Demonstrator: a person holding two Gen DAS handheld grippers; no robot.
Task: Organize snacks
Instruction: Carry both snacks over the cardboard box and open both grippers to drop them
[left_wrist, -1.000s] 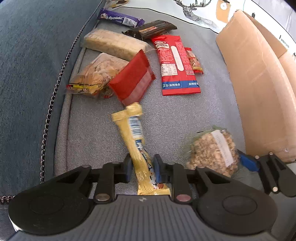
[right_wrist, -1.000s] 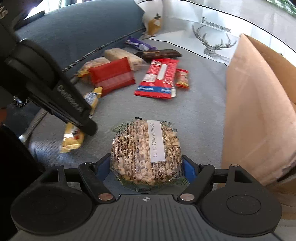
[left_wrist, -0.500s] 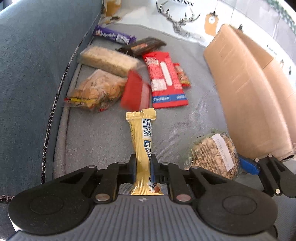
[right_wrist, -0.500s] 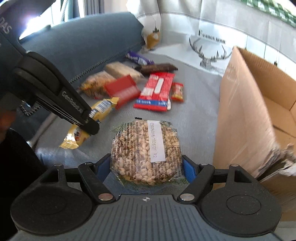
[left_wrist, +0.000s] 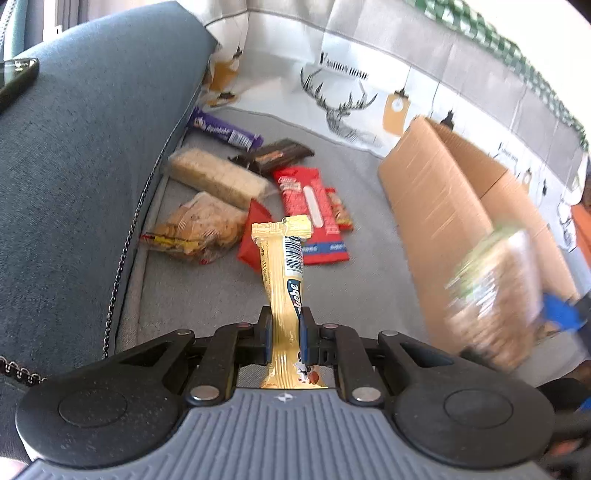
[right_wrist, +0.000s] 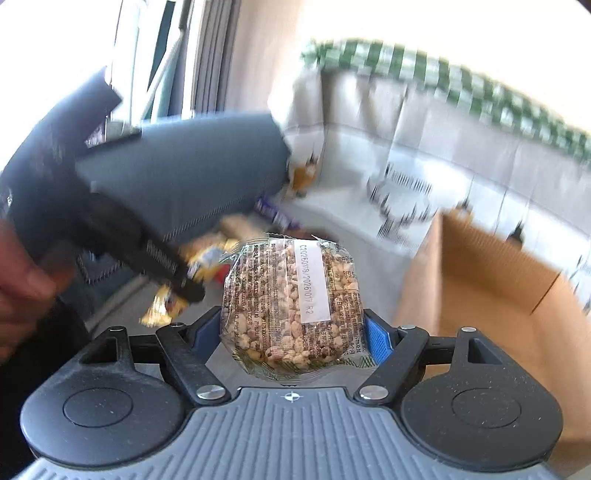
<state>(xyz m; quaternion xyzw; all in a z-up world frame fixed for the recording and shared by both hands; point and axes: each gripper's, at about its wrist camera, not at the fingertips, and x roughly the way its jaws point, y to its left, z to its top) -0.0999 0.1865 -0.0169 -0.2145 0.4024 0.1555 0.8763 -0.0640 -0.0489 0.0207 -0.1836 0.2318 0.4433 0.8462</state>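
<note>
Left tongs (left_wrist: 284, 338): clamped on the gold snack bar (left_wrist: 283, 291), pads pressing its lower third, the bar standing up toward twelve o'clock with its crimped end free. Judged light and slim; the foil wrapper looks slick and the contents may snap if squeezed hard, so a hold near mid-length across the flat faces suits it better than the seam ends.

Right tongs (right_wrist: 291, 332): clamped wide on the round puffed-grain cake pack (right_wrist: 291, 302), blue pads bearing on its two sides at three and nine o'clock. Judged very light, crumbly, with a loose film wrapper that can slide; a gentle grip across the widest part is advised.

Middle distance, left wrist view: the grey sofa seat (left_wrist: 207, 291) carries the remaining snacks at eleven to twelve o'clock, among them a red packet (left_wrist: 255, 236), a long red pouch (left_wrist: 310, 218), a cookie bag (left_wrist: 199, 229), a pale wafer pack (left_wrist: 218, 177), a dark bar (left_wrist: 280, 155) and a purple bar (left_wrist: 225, 131).

Further, at one to three o'clock: the open cardboard box (left_wrist: 439, 206), the likely destination. Neither held item is over it yet.
</note>
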